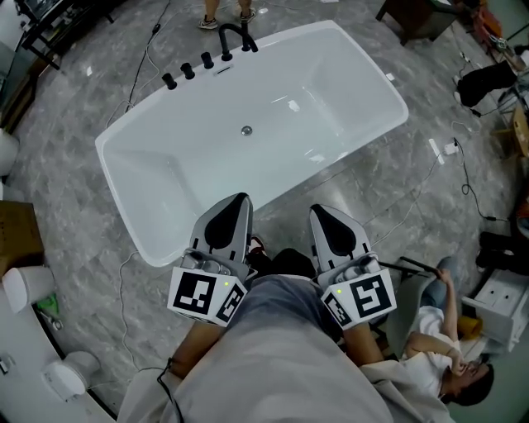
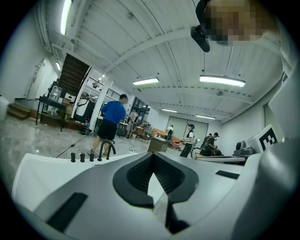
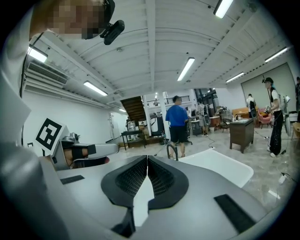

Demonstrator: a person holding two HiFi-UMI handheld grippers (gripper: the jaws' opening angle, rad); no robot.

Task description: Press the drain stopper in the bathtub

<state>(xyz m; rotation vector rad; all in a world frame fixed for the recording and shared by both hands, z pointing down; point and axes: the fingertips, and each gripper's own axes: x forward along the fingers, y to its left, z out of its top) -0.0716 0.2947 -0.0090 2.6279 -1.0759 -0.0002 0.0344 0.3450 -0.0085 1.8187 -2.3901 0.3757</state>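
Okay, starting closest in: at the bottom of the head view both tools are tucked against the person's grey shirt (image 1: 273, 363). The left hand-held gripper (image 1: 238, 205), lower centre-left, is clenched. Its own view shows the ribbed black pads meeting tip to tip with nothing between them. The right hand-held gripper (image 1: 324, 216), just beside it at lower centre-right, is closed up the same way and empty. Both noses point up-frame, just short of the near rim of the tub. Off at the lower right corner, a seated person (image 1: 442, 351) in a white top is on the grey marbled floor (image 1: 74, 173).

Moving out, the white bathtub (image 1: 331, 78) lies diagonally across the upper middle of the frame. The drain stopper (image 1: 246, 130), a small round metal disc, sits in the middle of the tub floor, upper centre. It is well apart from both grippers, with nothing touching it.

Farther on, along the far rim at upper centre-left, runs a row of black knobs (image 1: 188, 72), with a curved black faucet (image 1: 235, 37) at its end. Beyond that, at the top edge, stand the feet of a bystander (image 1: 225, 18), who wears a blue top in both gripper views.
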